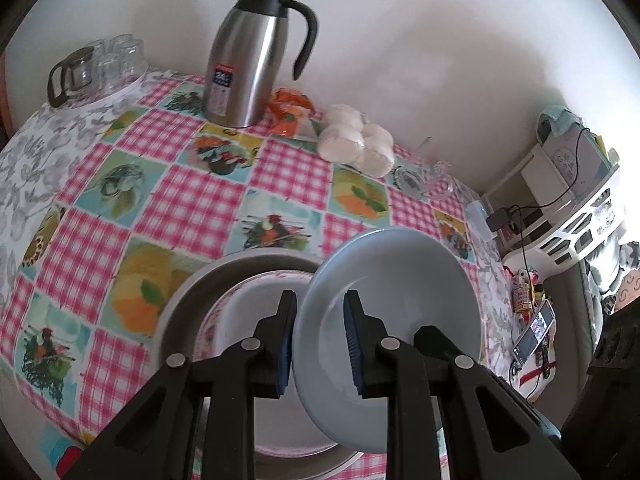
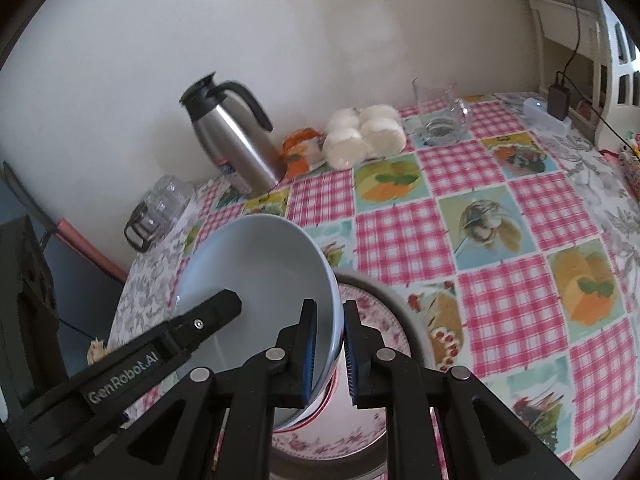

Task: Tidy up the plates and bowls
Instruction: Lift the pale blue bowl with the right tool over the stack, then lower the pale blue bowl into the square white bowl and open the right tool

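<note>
The black frames of both tools cut off the lower part of each view, so the near edge of the wide grey metal basin (image 1: 188, 300) and of the pink floral plate (image 2: 376, 312) lying in it stays hidden. Whether anything lies under the plate cannot be made out.

Toward twelve o'clock on the pink checked tablecloth (image 1: 192, 200) stands a steel jug with a black handle (image 1: 248, 60); upturned clear glasses (image 1: 116, 60) sit at ten o'clock, a pack of round white cakes (image 1: 356, 140) at one o'clock, beside an orange wrapper (image 1: 290, 108). A clear glass mug (image 2: 440, 108) stands farther right, near a black charger (image 2: 558, 98).

The pale blue round bowl (image 1: 396, 292) hangs tilted over the basin and plate. The left gripper (image 1: 320, 340) pinches one side of its rim, one blue pad inside, one outside. The right gripper (image 2: 329, 350) pinches the opposite side likewise. Both point steeply downward, and the left tool's finger shows inside the bowl at nine o'clock in the right view.
</note>
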{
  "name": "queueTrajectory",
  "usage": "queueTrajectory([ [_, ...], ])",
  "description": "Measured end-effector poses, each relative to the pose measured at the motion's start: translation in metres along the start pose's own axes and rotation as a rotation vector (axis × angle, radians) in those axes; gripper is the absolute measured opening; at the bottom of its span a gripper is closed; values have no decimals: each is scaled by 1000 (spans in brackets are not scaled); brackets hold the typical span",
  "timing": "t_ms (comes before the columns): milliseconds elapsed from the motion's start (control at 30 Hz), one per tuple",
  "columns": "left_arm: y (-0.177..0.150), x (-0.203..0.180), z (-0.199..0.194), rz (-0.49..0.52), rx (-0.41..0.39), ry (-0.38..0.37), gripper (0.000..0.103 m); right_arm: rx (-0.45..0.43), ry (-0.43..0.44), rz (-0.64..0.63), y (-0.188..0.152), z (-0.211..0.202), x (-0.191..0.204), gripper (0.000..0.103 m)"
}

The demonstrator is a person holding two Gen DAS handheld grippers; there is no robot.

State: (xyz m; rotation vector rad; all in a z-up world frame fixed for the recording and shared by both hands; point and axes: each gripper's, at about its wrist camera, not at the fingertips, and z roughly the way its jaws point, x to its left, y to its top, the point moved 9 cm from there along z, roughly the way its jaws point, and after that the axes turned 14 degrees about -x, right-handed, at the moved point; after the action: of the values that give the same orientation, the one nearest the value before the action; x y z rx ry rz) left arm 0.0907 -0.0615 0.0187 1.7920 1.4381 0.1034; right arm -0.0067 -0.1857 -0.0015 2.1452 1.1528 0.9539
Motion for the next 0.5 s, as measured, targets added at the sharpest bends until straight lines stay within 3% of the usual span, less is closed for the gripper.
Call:
queueTrajectory([
  [500, -9, 38, -9, -59, 20, 31, 24, 62, -8, -86, -28, 14, 29, 17],
])
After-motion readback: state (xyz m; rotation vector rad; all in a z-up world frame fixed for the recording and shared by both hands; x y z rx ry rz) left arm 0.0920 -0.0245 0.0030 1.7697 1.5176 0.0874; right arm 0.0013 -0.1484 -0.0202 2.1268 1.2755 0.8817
